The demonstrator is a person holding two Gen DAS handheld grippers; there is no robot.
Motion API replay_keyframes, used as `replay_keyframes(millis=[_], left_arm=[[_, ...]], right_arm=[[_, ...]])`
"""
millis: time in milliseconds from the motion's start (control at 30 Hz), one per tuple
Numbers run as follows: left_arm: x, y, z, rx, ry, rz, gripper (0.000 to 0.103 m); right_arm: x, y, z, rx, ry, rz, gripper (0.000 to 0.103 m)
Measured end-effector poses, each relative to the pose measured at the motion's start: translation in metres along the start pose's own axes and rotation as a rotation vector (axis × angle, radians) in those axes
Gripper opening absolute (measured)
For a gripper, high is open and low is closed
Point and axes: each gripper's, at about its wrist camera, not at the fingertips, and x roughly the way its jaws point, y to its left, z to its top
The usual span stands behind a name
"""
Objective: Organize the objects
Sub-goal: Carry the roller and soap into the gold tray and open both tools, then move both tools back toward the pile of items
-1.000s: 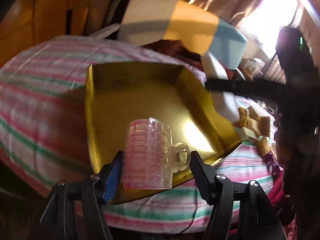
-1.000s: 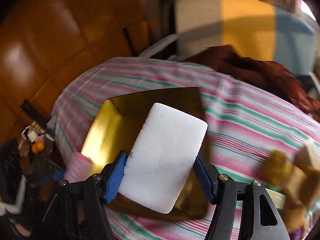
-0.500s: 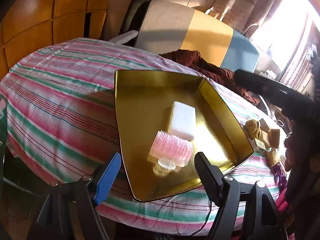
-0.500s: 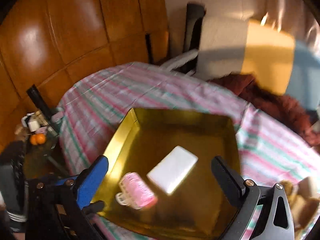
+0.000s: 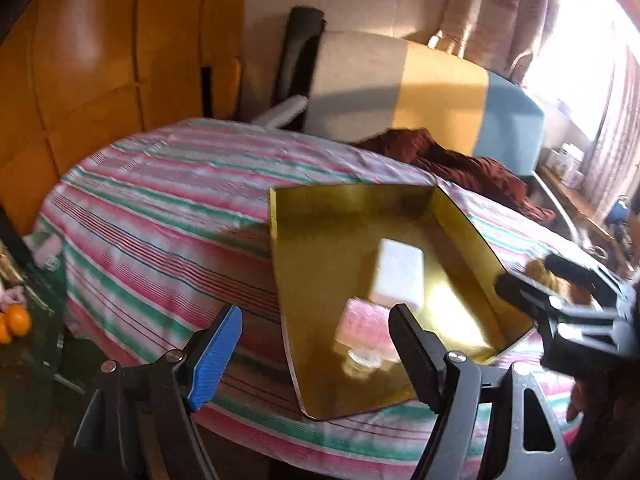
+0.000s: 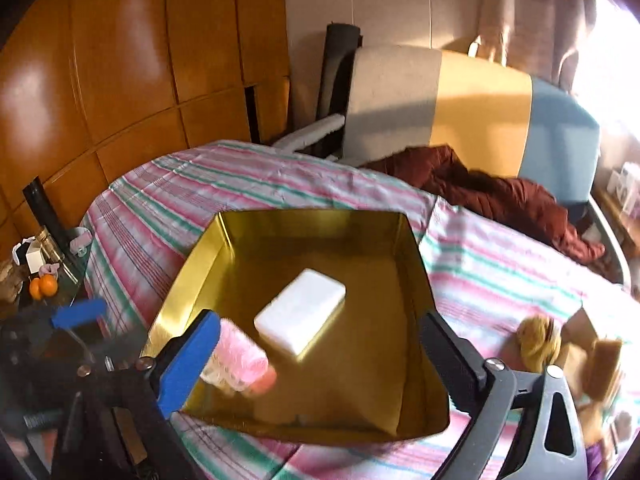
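Gold tray (image 6: 416, 280), frame center: 1 white block (image 6: 300, 316), 1 pink roller (image 6: 240, 356). Toys (image 6: 536, 344) lower right. Both grippers (image 5: 316, 344) (image 6: 320, 344) spread, empty; right's jaws just narrowed slightly.

Glossy wood-panelled wall (image 6: 120, 72), perhaps wardrobe doors; striped tablecloth (image 6: 280, 184), sunlit curtained window (image 5: 576, 56).

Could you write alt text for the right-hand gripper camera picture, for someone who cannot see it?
A shiny gold tray sits on a pink and green striped cloth, holding a white block and a pink hair roller. The right gripper hangs open above the tray, holding nothing. Wooden panels and a cushioned chair stand behind.
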Motion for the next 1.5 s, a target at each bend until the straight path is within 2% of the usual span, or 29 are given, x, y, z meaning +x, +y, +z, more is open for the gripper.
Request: replay_keyframes(millis=[100,267,333,633,867,1067,1267,1500], left_arm=[[-0.009,0.000,0.002,0.005,-0.049,0.066,0.077],[-0.010,0.004,0.005,-0.017,-0.062,0.100,0.077],[-0.007,0.006,0.004,-0.026,-0.044,0.093,0.077],[-0.010,-0.012,0.000,0.034,-0.061,0.076,0.076],[-0.006,-0.031,-0.005,0.098,-0.034,0.040,0.077],[0.002,-0.047,-0.012,0.145,0.006,0.007,0.077],[0.011,-0.063,-0.019,0.185,0.057,-0.071,0.077],[0.019,-0.077,-0.023,0.181,0.127,-0.166,0.077]], right_arm=[[-0.006,-0.005,-0.011,0.028,-0.010,-0.021,0.096],[-0.016,-0.009,-0.021,0.051,-0.026,-0.042,0.097],[-0.020,-0.009,-0.024,0.049,-0.032,-0.049,0.097],[-0.030,-0.012,-0.034,0.056,-0.056,-0.057,0.098],[-0.038,-0.029,-0.042,0.101,-0.071,-0.063,0.100],[-0.039,-0.051,-0.056,0.157,-0.037,-0.072,0.101],[-0.042,-0.078,-0.074,0.223,0.000,-0.097,0.101],[-0.054,-0.118,-0.100,0.310,0.045,-0.151,0.101]])
